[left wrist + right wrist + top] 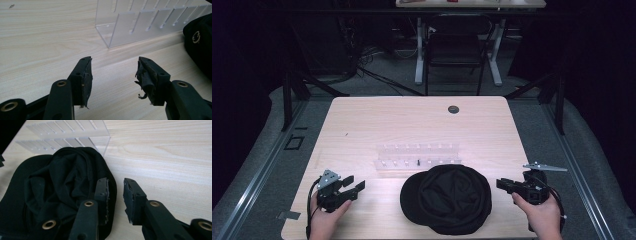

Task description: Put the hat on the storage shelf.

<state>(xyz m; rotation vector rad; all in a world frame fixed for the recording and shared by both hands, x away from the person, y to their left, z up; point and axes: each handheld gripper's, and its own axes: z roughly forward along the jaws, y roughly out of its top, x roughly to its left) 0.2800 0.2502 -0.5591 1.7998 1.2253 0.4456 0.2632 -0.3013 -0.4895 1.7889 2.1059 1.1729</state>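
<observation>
Lying crumpled, the soft black cap (pixel 446 198) meets the clear slotted rack (pixel 418 156).

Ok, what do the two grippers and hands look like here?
Both grippers, left and right, are black, with two jaws, brass-coloured rivets and worn, frayed pads. Each carries a grey three-cornered plate on top and trails a black cable. The hands are bare, no sleeves in view.

We see the cap (pixel 446 198) on the table (pixel 362 120). Behind the cap stands the rack (pixel 418 156). Left of the cap is the left gripper (pixel 354 184), right of it the right gripper (pixel 503 184).
</observation>
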